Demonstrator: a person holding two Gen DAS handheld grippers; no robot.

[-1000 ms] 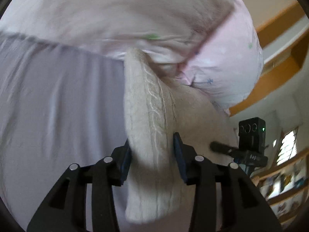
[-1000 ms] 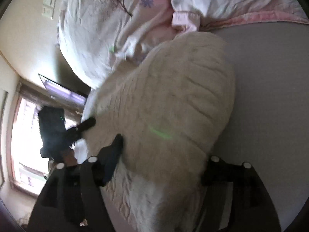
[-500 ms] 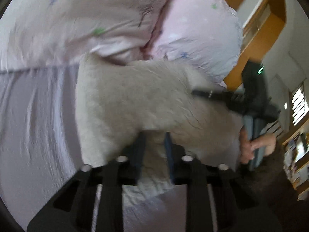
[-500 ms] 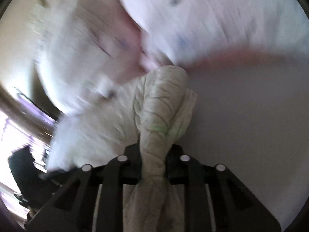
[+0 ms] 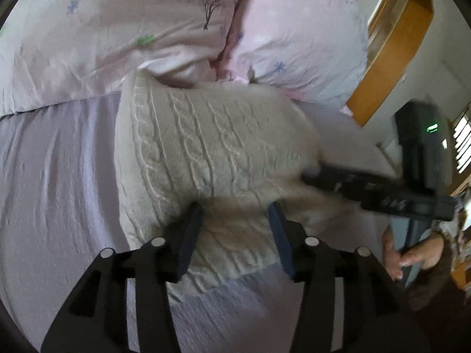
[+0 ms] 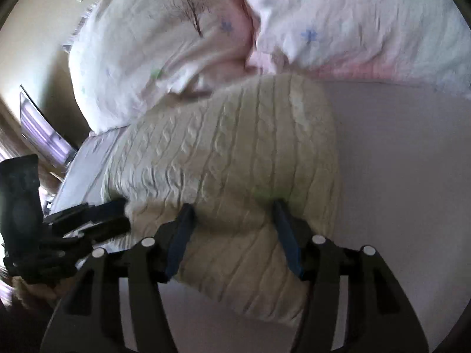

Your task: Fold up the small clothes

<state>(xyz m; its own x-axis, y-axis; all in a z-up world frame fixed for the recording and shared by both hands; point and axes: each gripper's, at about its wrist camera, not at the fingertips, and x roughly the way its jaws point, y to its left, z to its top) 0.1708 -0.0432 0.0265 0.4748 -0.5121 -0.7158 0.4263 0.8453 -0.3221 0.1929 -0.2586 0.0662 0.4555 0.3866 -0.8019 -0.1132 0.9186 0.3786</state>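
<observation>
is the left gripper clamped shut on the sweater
No, the left gripper is open, fingers spread over the sweater.

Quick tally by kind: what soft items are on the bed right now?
Cream cable-knit sweater: 1
Pink floral pillows: 2, one and another
Lavender bedsheet: 1
Total: 4

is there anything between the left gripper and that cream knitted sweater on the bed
Nothing visible. The left gripper is open, with the folded cable-knit sweater lying directly between its fingers on the lavender sheet. The pillows sit beyond the sweater, not in the way.
</observation>
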